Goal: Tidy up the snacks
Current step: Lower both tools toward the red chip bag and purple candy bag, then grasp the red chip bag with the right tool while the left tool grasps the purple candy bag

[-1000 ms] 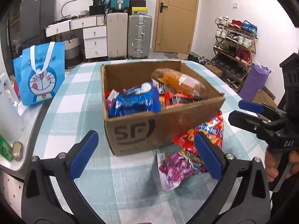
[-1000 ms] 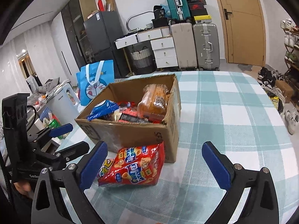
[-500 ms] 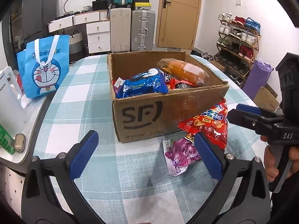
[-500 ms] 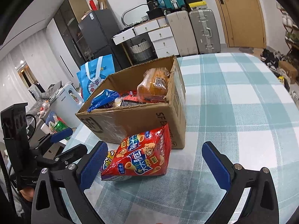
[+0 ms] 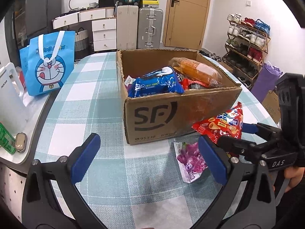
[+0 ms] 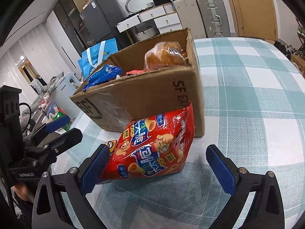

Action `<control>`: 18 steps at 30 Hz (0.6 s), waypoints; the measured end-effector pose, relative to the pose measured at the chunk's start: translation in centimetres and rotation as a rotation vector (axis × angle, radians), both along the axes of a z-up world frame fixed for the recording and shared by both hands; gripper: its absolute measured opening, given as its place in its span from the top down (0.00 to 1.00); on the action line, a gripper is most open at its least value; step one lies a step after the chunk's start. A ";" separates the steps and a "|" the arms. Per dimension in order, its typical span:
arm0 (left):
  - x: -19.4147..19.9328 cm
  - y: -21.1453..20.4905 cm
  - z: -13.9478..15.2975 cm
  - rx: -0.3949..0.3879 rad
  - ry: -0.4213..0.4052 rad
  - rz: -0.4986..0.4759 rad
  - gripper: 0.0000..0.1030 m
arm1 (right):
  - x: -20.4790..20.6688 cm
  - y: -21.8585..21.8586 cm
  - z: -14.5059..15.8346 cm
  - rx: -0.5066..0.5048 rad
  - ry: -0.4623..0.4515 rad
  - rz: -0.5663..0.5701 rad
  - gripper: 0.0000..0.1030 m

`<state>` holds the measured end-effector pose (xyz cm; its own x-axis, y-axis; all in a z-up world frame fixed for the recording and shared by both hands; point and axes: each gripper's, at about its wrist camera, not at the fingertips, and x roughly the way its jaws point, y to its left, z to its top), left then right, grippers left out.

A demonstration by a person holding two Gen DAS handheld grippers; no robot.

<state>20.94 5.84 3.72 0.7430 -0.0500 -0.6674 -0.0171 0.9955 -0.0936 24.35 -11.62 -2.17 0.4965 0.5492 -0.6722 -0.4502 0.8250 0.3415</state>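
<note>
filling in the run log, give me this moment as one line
right claw: open, straddling red snack bag | left claw: open, over table | purple packet: on table | box: part filled

Cardboard box (image 5: 177,103) stands on the desk (image 5: 91,103), with snack packets inside. Chip bag (image 6: 150,148) leans against the box's near corner; candy packet (image 5: 188,160) lies on the desk just before it. Tote bag (image 5: 47,63) stands left.
</note>
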 end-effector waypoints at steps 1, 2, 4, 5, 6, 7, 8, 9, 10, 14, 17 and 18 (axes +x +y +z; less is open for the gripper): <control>0.1 0.1 -0.1 -0.001 0.003 0.000 0.01 | 0.1 0.0 -0.1 0.001 0.004 0.001 0.01; 0.1 0.1 -0.2 -0.003 0.005 0.001 0.01 | 0.1 0.1 -0.3 -0.004 0.008 0.000 0.01; 0.3 0.2 -0.4 -0.006 0.011 0.001 0.01 | 0.2 0.1 -0.6 -0.013 0.015 -0.002 0.01; 0.4 0.2 -0.5 -0.007 0.014 0.001 0.01 | 0.3 0.1 -0.8 -0.013 0.019 -0.001 0.01; 0.5 0.2 -0.6 -0.007 0.017 0.000 0.01 | 0.4 0.2 -1.0 -0.017 0.027 -0.001 0.01; 0.5 0.2 -0.7 -0.007 0.020 -0.002 0.01 | 0.4 0.2 -1.1 -0.025 0.032 -0.003 0.01; 0.5 0.1 -0.8 -0.004 0.021 -0.004 0.01 | 0.5 0.3 -1.3 -0.031 0.036 -0.004 0.01; 0.6 0.0 -0.9 -0.001 0.023 -0.006 0.01 | 0.5 0.3 -1.3 -0.027 0.037 -0.002 0.01; 0.6 -0.1 -1.0 0.002 0.024 -0.009 0.01 | 0.5 0.3 -1.4 -0.022 0.041 -0.001 0.01; 0.7 -0.5 -1.3 0.012 0.031 -0.019 0.01 | 0.6 0.3 -1.5 -0.018 0.051 0.004 0.01; 0.8 -0.7 -1.5 0.018 0.035 -0.026 0.01 | 0.6 0.4 -1.5 -0.024 0.049 0.009 0.01; 0.8 -0.8 -1.6 0.020 0.036 -0.029 0.01 | 0.6 0.2 -1.4 -0.025 0.047 0.009 0.01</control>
<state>21.71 5.02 2.16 0.7172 -0.0575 -0.6945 0.0086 0.9972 -0.0737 24.91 -11.38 -3.61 0.4591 0.5365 -0.7081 -0.4417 0.8294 0.3420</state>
